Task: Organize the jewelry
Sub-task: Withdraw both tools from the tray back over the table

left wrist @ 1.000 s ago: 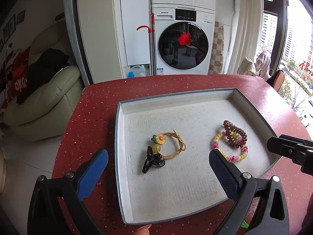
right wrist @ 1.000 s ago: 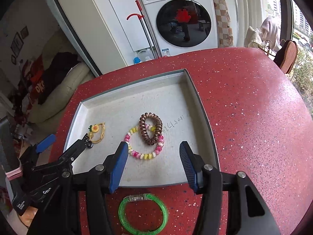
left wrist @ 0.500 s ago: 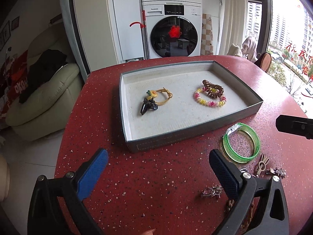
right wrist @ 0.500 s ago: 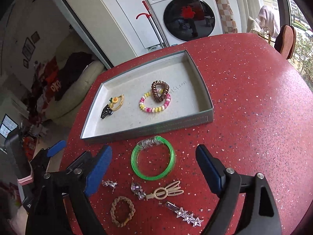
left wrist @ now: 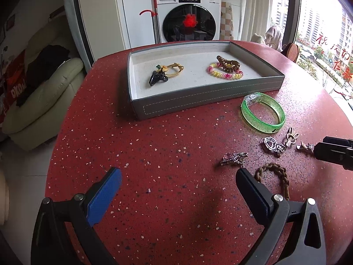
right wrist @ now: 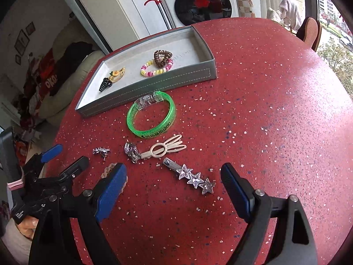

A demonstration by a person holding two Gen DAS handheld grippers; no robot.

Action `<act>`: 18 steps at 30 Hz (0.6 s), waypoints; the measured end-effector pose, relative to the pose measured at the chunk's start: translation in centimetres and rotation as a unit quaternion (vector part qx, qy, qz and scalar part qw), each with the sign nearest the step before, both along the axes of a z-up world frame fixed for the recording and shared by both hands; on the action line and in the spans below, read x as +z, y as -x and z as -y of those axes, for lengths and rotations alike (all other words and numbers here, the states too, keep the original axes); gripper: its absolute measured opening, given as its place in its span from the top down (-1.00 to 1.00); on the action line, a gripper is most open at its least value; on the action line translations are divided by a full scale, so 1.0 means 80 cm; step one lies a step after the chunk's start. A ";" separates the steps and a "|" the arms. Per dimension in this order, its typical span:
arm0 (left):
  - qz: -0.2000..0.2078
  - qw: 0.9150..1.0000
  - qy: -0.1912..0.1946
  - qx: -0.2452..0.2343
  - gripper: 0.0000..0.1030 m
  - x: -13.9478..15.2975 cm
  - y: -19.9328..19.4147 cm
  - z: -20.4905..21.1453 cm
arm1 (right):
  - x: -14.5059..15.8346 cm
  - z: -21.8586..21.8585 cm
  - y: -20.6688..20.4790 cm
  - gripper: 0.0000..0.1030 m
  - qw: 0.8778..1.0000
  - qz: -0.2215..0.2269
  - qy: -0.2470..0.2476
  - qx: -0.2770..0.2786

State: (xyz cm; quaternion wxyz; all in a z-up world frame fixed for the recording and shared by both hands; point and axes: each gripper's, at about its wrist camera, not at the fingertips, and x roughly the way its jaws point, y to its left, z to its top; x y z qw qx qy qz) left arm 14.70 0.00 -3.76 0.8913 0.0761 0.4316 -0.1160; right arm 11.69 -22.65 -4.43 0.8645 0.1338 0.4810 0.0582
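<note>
Red speckled tabletop (left wrist: 154, 154) fills both my views, a washing machine (left wrist: 189, 19) beyond it. My left gripper (left wrist: 178, 183) hangs over bare table, jaws wide apart, holding nothing. My right gripper (right wrist: 173, 176) is equally wide and empty, with the star hair clip (right wrist: 190, 175) lying between its fingers. Farther off, the grey tray (right wrist: 154, 88) holds two bracelets and clips; the green bangle (right wrist: 152, 117) sits just near of it.

Both wrist cameras look forward and down over the red table (left wrist: 154, 154), sharing the grey tray (right wrist: 154, 88) and green bangle (left wrist: 262, 112).
</note>
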 end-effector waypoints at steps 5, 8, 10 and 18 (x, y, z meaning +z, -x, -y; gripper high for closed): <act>0.006 1.000 -0.004 -0.017 -1.00 0.000 0.001 0.006 | -0.008 -0.003 0.008 -0.74 1.000 -0.006 0.023 0.002; 0.009 0.999 -0.012 -0.030 -1.00 -0.001 -0.003 0.014 | -0.007 -0.004 0.011 -0.74 0.999 -0.006 0.034 0.002; 0.009 0.999 -0.016 -0.037 -1.00 -0.002 -0.006 0.017 | -0.007 -0.002 0.011 -0.74 0.999 -0.005 0.041 0.003; 0.007 0.998 -0.024 -0.051 -1.00 -0.009 -0.016 0.026 | -0.008 -0.009 0.002 -0.74 0.997 -0.009 0.071 0.027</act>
